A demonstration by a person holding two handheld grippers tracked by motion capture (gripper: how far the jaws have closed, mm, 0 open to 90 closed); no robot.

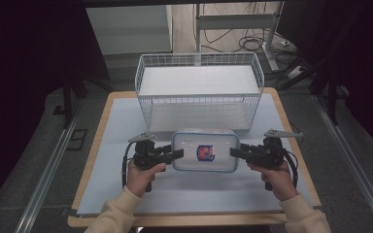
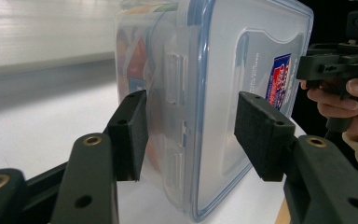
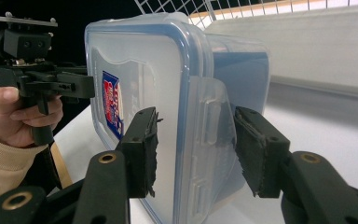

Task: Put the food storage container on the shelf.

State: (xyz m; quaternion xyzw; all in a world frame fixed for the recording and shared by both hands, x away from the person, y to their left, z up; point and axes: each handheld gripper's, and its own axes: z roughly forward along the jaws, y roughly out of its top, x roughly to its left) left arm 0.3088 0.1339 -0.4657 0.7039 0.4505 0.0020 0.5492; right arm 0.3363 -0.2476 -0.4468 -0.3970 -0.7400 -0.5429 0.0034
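Left hand-held gripper [image 1: 178, 154] is clamped on the left end of the box [image 1: 204, 151], jaws pressed over the side clip, lid and base between the pads. Right hand-held gripper [image 1: 234, 151] matches it at the far end, jaws closed on the other clip. The box sits level between them near the middle of the tabletop [image 1: 116, 121], just in front of the white wire basket [image 1: 199, 90]

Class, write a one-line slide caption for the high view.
Two hand-held tools, left and right, flank a clear plastic lidded box before a white wire basket.
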